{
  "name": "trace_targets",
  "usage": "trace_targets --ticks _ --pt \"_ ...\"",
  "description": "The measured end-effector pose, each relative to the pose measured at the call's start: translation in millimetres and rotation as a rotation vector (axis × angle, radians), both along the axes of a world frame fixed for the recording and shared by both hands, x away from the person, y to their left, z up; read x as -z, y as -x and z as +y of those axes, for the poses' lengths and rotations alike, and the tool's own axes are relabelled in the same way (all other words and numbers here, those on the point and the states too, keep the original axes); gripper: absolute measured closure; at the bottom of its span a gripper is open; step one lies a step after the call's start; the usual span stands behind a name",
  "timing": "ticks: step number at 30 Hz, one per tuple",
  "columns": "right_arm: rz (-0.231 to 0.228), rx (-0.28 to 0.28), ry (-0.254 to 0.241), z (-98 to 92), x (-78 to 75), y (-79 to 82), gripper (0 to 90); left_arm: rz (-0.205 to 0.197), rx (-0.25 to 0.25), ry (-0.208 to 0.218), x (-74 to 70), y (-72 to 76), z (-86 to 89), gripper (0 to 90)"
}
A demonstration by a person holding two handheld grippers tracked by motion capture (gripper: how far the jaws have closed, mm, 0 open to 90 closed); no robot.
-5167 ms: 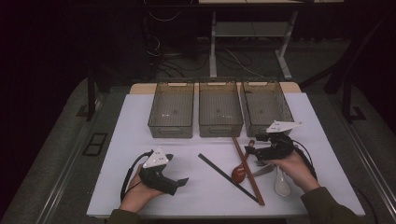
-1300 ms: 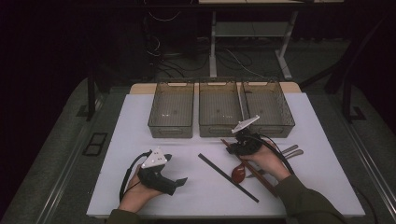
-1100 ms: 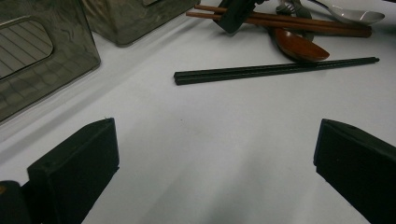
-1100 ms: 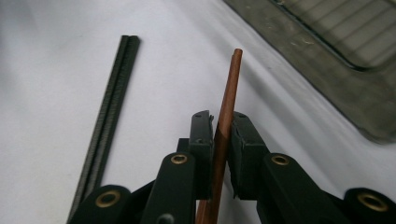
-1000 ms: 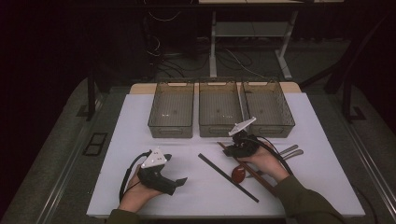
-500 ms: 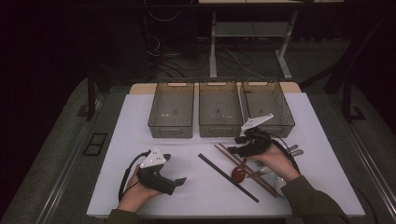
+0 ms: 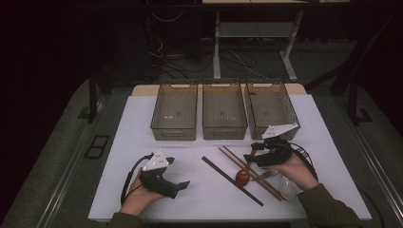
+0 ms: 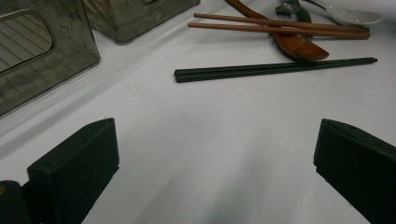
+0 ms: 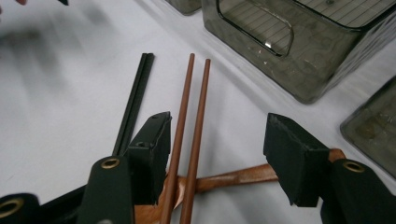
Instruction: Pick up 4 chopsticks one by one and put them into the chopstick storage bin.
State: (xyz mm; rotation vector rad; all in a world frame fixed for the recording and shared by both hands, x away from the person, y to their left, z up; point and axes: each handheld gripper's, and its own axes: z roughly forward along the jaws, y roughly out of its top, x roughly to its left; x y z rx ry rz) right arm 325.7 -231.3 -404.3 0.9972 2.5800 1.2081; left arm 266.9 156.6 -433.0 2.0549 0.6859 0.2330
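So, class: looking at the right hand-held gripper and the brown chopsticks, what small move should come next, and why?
Probably close the right hand-held gripper on the brown chopsticks. Its jaws have just been opening and now stand apart around the pair without pressing on it. The chopsticks lie side by side across the wooden spoon, so one pinch could take both.
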Motion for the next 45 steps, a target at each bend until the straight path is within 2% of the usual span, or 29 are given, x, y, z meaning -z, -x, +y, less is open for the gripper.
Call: trace_targets --ticks 10,19,24,29,33,37,39,40,45 --pt "-0.017 -0.004 -0.023 -20.0 -1.6 22.1 40.8 -0.001 0.001 0.005 0.0 0.5 -0.1 0.0" --pt "0.001 0.017 -0.046 -42.0 3.5 43.0 44.8 0.003 0.003 0.006 0.2 1.8 -2.1 0.0" --pt "0.013 0.046 -0.04 -51.6 9.1 55.5 52.4 0.001 0.008 0.002 0.4 1.7 -2.7 0.0" --pt "0.024 0.039 -0.051 -52.7 8.9 62.4 59.1 0.002 0.005 0.006 0.0 2.6 -3.1 0.0" --pt "0.033 0.008 -0.017 -46.7 13.5 68.8 66.7 0.003 0.005 0.006 0.0 2.7 -3.4 0.0" --pt "0.049 -0.019 0.017 -40.7 18.0 72.3 70.3 0.003 0.006 0.006 0.0 2.7 -3.2 0.0" --pt "0.049 -0.027 0.029 -38.7 19.1 72.9 71.0 0.004 0.006 0.007 0.0 2.7 -3.3 0.0" --pt "0.045 -0.035 0.054 -35.1 20.8 73.8 72.5 0.003 0.006 0.006 0.0 2.7 -3.4 0.0" --pt "0.039 -0.053 0.084 -31.2 22.9 74.3 76.2 0.003 0.006 0.007 0.0 2.8 -3.5 0.0"
